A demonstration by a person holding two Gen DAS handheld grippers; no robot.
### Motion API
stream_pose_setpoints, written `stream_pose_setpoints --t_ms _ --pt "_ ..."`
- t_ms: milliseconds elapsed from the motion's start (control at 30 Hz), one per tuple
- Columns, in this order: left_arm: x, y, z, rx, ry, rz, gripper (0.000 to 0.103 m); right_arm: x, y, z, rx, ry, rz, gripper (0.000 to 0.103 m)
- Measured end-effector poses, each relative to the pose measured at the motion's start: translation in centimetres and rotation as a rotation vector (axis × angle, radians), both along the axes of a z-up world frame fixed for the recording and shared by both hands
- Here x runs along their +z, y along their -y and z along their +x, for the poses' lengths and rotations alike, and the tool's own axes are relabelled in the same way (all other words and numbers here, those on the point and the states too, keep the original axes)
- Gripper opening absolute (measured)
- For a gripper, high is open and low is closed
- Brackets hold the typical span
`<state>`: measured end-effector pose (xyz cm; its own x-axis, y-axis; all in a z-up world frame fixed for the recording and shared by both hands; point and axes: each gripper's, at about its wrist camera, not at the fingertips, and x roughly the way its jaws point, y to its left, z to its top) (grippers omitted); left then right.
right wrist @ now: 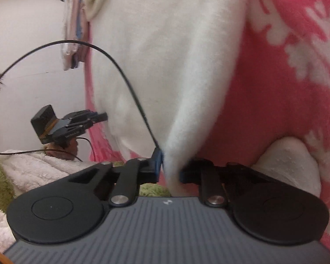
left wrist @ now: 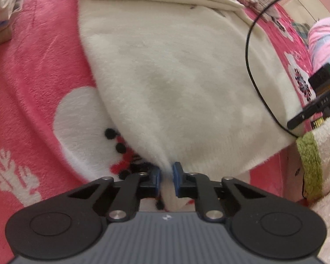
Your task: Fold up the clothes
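Left wrist view: the left gripper (left wrist: 166, 181) pinches a bunched corner of the cream fleece garment (left wrist: 176, 77) between its blue pads (left wrist: 176, 177); the garment spreads away over a pink snowman blanket (left wrist: 33, 83). Right wrist view: the right gripper (right wrist: 169, 168) likewise clamps a corner of the same garment (right wrist: 165, 55), a black cable (right wrist: 129, 88) arching alongside.
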<state>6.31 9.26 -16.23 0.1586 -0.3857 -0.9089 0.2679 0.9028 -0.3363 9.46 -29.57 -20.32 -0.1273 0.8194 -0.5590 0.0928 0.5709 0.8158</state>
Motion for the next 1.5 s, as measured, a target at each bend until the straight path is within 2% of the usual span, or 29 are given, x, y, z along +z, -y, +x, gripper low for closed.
stream_pose_setpoints --t_ms 33,100,133,200,300,367,433,600,700,900,1100,1233,1500 --pt "-0.2 -0.2 0.0 0.006 -0.021 -0.012 0.014 0.1 -0.4 0.3 0.006 0.011 0.002 0.012" --pt "-0.6 -0.6 0.0 0.021 -0.075 -0.044 0.024 0.1 -0.5 0.3 0.011 0.017 0.002 0.012" --pt "-0.5 -0.5 -0.2 0.024 -0.085 -0.051 0.028 0.0 -0.6 0.4 0.011 0.018 0.002 0.012" --pt "-0.6 -0.4 -0.3 0.007 -0.077 -0.046 0.029 -0.2 -1.0 0.7 0.006 0.02 0.004 0.012" --pt "-0.6 0.1 -0.7 -0.009 -0.044 -0.028 0.028 -0.6 -0.8 0.5 0.0 0.025 0.006 0.012" --pt "-0.7 0.4 -0.6 -0.006 -0.03 -0.03 0.014 -0.6 -1.1 0.6 0.001 0.039 0.014 0.011" --pt "-0.3 0.2 -0.7 0.001 -0.01 -0.038 0.008 -0.4 -0.8 0.6 0.003 0.064 0.028 0.01" --pt "1.2 -1.6 0.2 0.108 0.018 -0.161 0.006 1.0 -1.5 1.7 0.02 0.162 0.064 0.009" --pt "2.6 -2.2 1.8 0.178 0.07 -0.23 0.006 2.1 -2.2 3.1 0.04 0.229 0.081 0.009" --pt "4.3 -3.4 5.7 0.279 0.185 -0.303 0.006 3.7 -2.4 7.9 -0.074 0.319 0.145 0.009" --pt "3.8 -4.6 10.1 0.441 0.228 -0.357 0.006 5.2 -2.6 12.7 -0.195 0.405 0.208 0.009" --pt "3.7 -4.8 12.8 0.53 0.276 -0.425 0.006 5.2 -1.6 15.1 -0.332 0.414 0.235 0.009" --pt "6.6 -4.8 16.4 0.546 0.389 -0.512 0.006 5.3 -0.4 18.3 -0.463 0.455 0.282 0.009"
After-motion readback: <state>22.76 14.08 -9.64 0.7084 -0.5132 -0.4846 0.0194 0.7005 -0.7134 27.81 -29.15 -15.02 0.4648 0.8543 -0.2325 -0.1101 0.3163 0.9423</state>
